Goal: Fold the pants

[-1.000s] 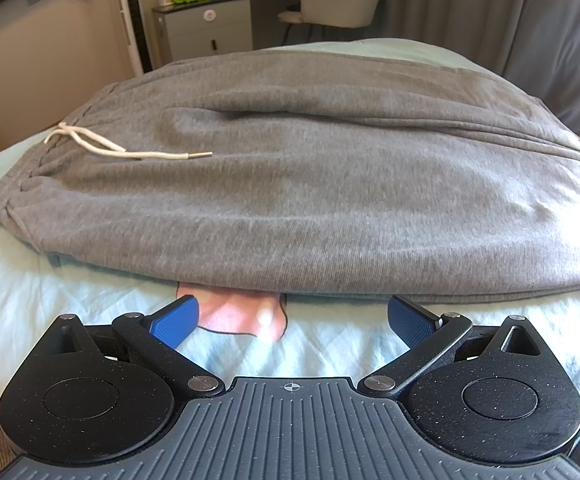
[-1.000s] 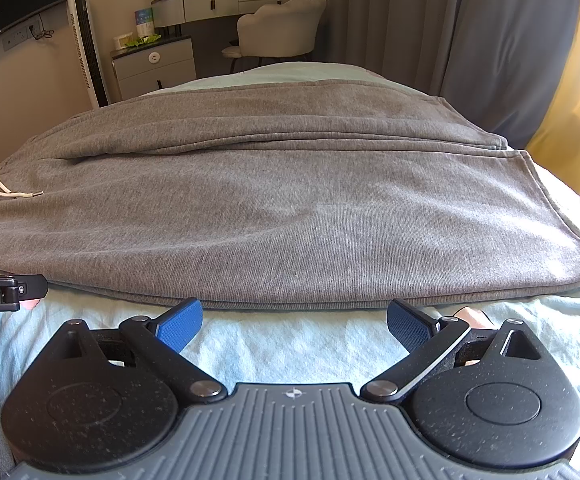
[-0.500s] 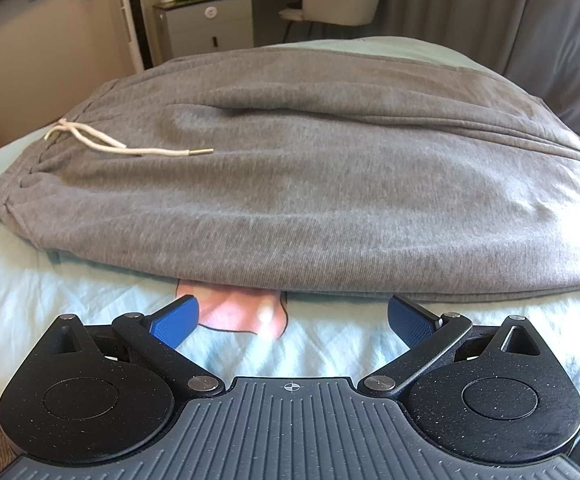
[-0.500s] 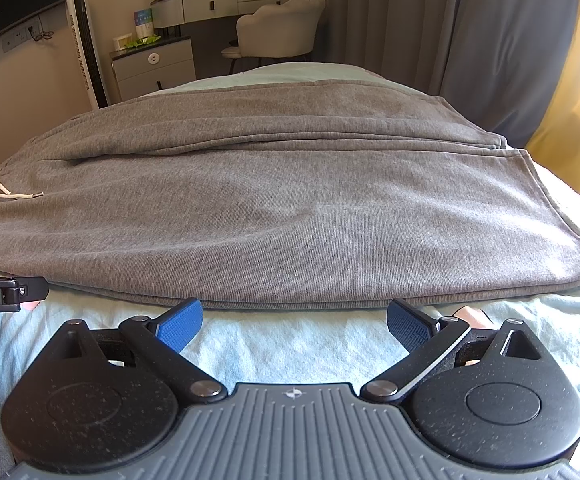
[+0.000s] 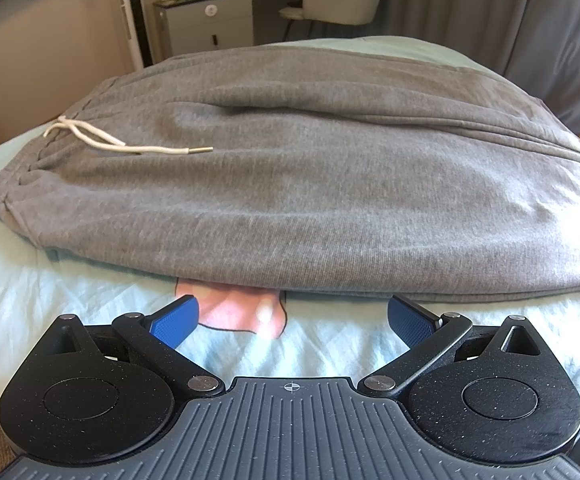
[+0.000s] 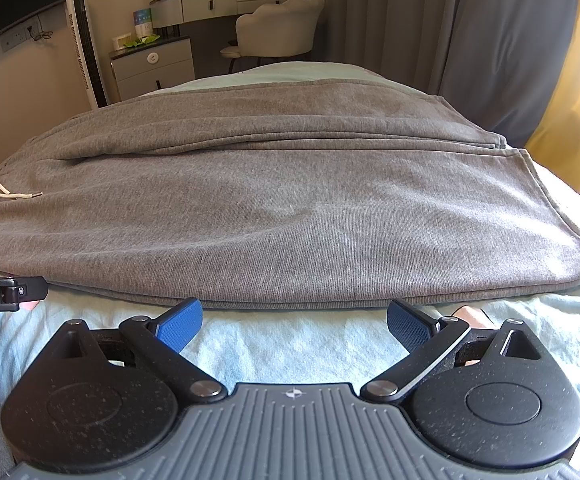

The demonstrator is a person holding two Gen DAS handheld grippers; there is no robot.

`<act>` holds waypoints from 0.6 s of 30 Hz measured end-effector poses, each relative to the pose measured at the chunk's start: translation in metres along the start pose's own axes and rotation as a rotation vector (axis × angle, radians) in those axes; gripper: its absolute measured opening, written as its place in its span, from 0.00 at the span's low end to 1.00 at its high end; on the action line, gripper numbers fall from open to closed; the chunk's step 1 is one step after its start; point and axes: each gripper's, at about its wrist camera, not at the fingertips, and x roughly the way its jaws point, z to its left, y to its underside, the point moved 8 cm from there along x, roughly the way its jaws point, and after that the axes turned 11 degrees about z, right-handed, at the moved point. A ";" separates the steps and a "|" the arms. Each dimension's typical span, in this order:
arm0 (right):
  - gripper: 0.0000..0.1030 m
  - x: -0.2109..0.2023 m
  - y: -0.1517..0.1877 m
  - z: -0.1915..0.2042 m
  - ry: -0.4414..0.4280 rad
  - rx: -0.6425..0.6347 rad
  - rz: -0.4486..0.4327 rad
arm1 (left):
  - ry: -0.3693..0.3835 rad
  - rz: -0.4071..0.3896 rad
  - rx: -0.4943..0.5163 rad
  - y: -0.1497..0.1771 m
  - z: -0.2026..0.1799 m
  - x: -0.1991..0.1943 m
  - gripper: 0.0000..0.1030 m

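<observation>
Grey sweatpants point(image 5: 310, 184) lie flat across the bed, waistband to the left, one leg laid over the other. A white drawstring point(image 5: 129, 146) rests on the fabric near the waistband. In the right wrist view the same pants point(image 6: 290, 208) end in leg hems at the right. My left gripper point(image 5: 290, 320) is open, just short of the pants' near edge, with nothing between its blue pads. My right gripper point(image 6: 294, 322) is open too, its pads close to the near fold edge. The left gripper's body point(image 6: 1, 294) shows at the right view's left edge.
The pants rest on a light blue bedsheet point(image 5: 330, 344) with a pink print point(image 5: 233, 312) under the near edge. Beyond the bed stand a grey drawer cabinet point(image 6: 153, 66), a pale chair point(image 6: 277, 28), a dressing table and grey curtains point(image 6: 430, 28); a yellow curtain point(image 6: 566, 92) hangs at right.
Both grippers have crept slightly forward toward the pants' near edge; the left view shifted a little. The jaws stayed open and the pants have not moved.
</observation>
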 end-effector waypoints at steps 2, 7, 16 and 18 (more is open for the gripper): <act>0.96 0.000 0.000 0.000 0.001 0.000 0.000 | 0.001 0.000 0.000 0.000 0.000 0.000 1.00; 0.96 0.001 0.000 0.001 0.001 0.001 0.001 | 0.001 0.003 -0.002 0.000 0.000 0.000 1.00; 0.96 0.001 0.000 0.000 0.000 0.004 0.002 | 0.002 0.007 -0.003 -0.001 0.000 0.000 1.00; 0.96 0.001 0.000 0.000 0.001 0.001 0.001 | 0.003 0.008 -0.004 -0.001 0.000 0.000 1.00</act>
